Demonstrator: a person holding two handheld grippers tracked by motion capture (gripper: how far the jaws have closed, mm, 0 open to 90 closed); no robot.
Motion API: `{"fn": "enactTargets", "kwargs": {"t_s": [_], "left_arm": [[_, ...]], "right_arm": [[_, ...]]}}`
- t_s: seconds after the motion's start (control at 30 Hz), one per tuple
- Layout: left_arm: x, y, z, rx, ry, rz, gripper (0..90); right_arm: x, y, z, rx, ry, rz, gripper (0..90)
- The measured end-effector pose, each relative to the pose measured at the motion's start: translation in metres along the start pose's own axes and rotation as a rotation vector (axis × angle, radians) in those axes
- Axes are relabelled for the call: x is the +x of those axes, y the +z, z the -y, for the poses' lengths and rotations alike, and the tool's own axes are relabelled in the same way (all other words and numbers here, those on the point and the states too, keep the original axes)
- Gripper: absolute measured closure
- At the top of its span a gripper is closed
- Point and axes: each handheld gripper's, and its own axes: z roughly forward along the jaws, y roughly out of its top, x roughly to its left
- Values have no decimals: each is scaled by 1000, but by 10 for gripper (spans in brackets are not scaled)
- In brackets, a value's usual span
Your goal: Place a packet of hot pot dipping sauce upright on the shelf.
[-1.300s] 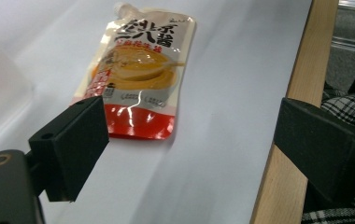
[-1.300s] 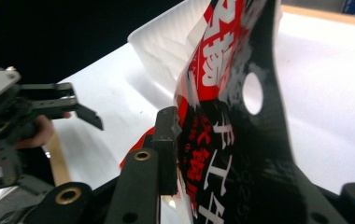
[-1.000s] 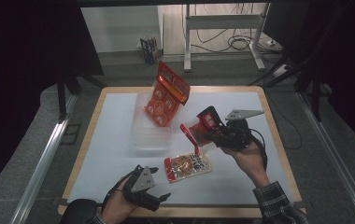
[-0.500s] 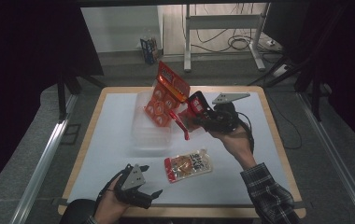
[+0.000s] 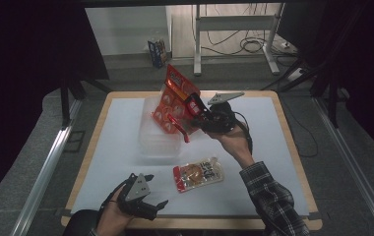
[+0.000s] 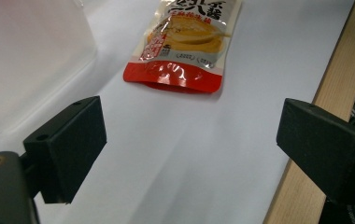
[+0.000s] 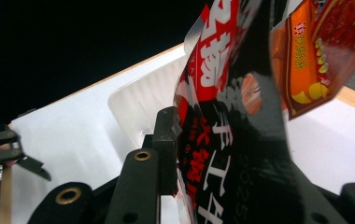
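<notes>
Packet [image 7: 222,154] sits pinched between right gripper's [image 7: 203,158] jaws.

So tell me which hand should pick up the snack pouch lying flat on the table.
Left. The left gripper is open and empty, with the flat pouch right ahead of its fingers. The right gripper is shut on a black-and-red packet over the clear tub.

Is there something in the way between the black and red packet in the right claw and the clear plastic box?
Yes. The orange snack bag stands tilted in the clear plastic box, right beside the black and red packet that the right claw holds above the box's right side. The rest of the box looks free, nearer the left claw.
</notes>
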Motion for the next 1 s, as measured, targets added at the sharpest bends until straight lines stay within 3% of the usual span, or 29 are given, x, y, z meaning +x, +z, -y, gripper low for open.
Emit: {"fn": "enactTargets", "kwargs": {"t_s": [0.63, 1.0], "left_arm": [[-2, 1, 0, 7, 14, 3, 81], [-4, 2, 0, 19, 33, 3, 83]], "right_arm": [[-2, 57, -3, 2, -94, 3, 702], [3, 77, 1, 32, -138, -18, 703]]}}
